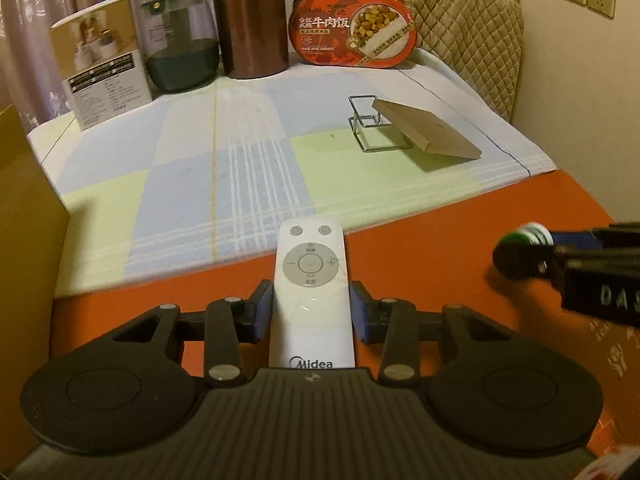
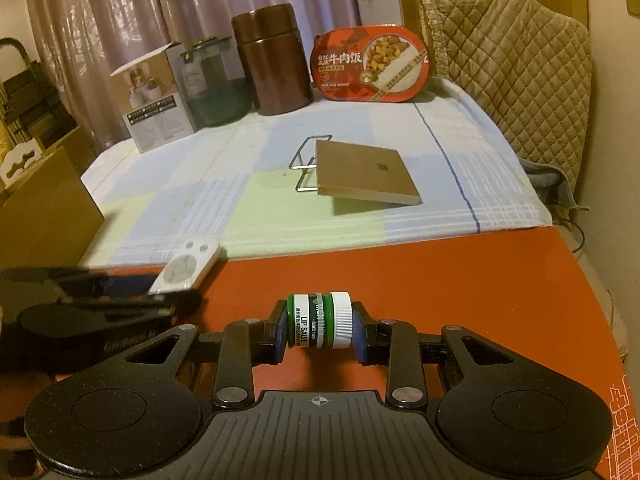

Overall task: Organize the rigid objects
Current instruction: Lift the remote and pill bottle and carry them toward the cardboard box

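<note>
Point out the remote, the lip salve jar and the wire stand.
remote (image 1: 310,280): left wrist view, its upper face by the round keypad.
lip salve jar (image 2: 319,320): right wrist view, its labelled side.
wire stand (image 1: 362,110): left wrist view, its upright loop.

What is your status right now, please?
Left claw shut on remote. Right claw shut on lip salve jar. Cloth ahead; tilted box on wire stand.

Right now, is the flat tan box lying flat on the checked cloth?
No, the flat tan box is tilted, its far edge propped on the bent wire stand above the checked cloth.
</note>
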